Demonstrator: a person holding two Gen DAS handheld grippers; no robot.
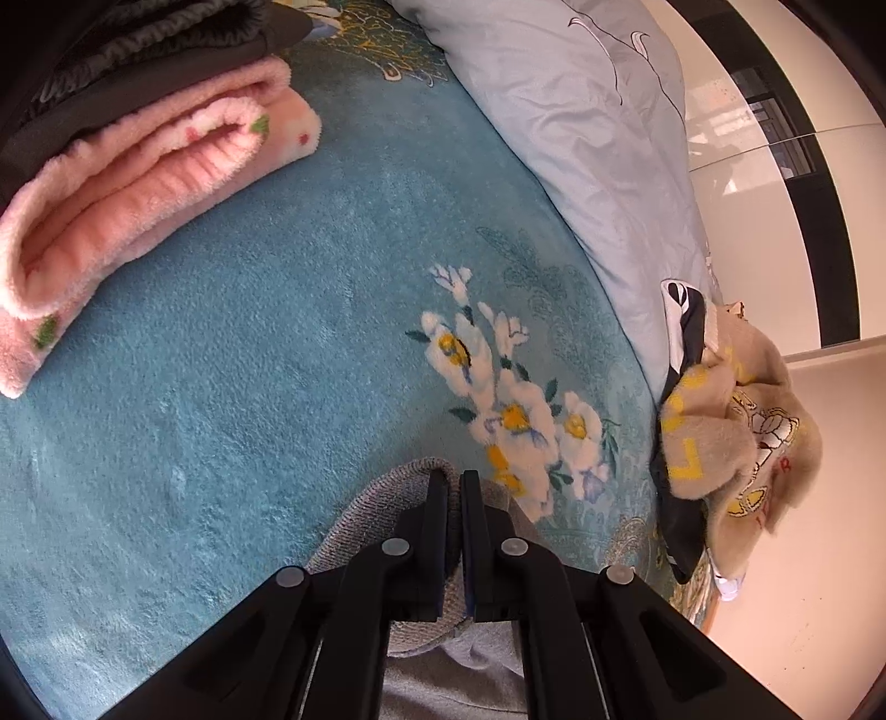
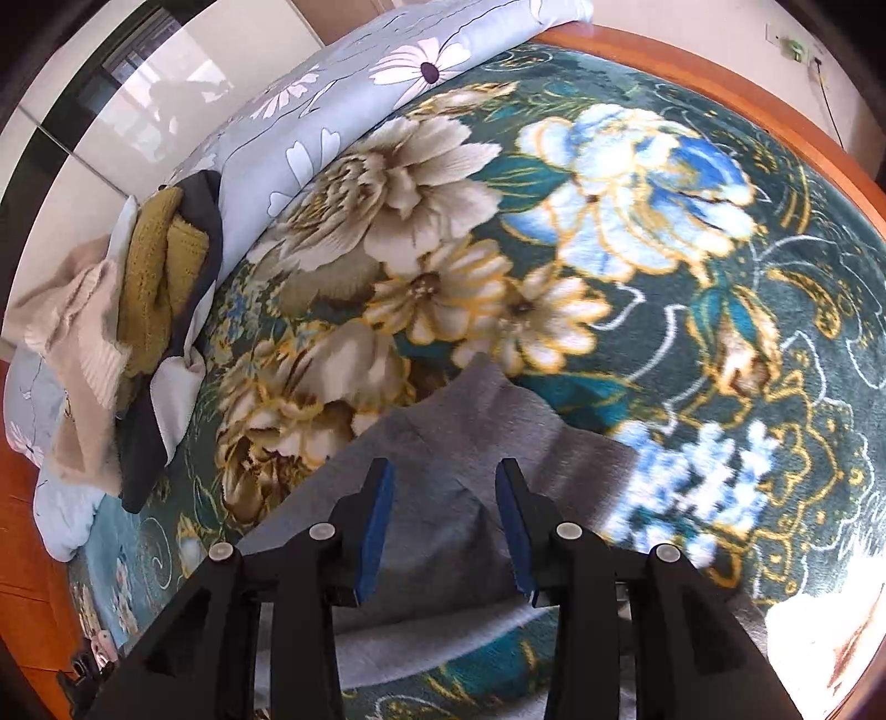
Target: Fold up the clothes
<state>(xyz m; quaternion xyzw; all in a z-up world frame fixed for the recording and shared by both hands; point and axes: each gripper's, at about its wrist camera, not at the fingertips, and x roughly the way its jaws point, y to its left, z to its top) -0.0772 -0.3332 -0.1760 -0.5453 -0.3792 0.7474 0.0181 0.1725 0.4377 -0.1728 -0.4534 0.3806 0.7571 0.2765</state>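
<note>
Underneath everything, a plush floral blanket (image 1: 232,354), teal with white-and-yellow blossoms in the left wrist view, darker green with big cream and blue blooms (image 2: 637,183) in the right wrist view. Along its far edge, a pale blue-grey duvet (image 1: 559,127) printed with daisies (image 2: 354,94), rumpled and bunched up. Beyond that, glossy white wardrobe panels (image 1: 775,232) with dark strips between them. At the bed's outer edge in the right wrist view, an orange wooden frame (image 2: 736,94).

Top left of the left wrist view: a folded pink fleece piece (image 1: 138,205) with small strawberry marks, lying flat on the blanket, with a folded dark garment (image 1: 166,50) stacked on top of it. Near the duvet's end, an unsorted heap (image 1: 731,421): beige fleece with yellow lettering, mustard knit (image 2: 160,277), a cream ribbed piece, some navy and white cloth, all tangled together.

Closest in, a grey garment (image 2: 459,437), spread on the blanket beneath both tools, one edge raised. Left gripper (image 1: 454,487): fingers nearly together, pinching a ribbed grey hem that curls up over the left finger. Right gripper (image 2: 446,471): blue-padded fingers spread wide, poised just over the grey cloth, gripping nothing; contact with the fabric impossible to judge.
</note>
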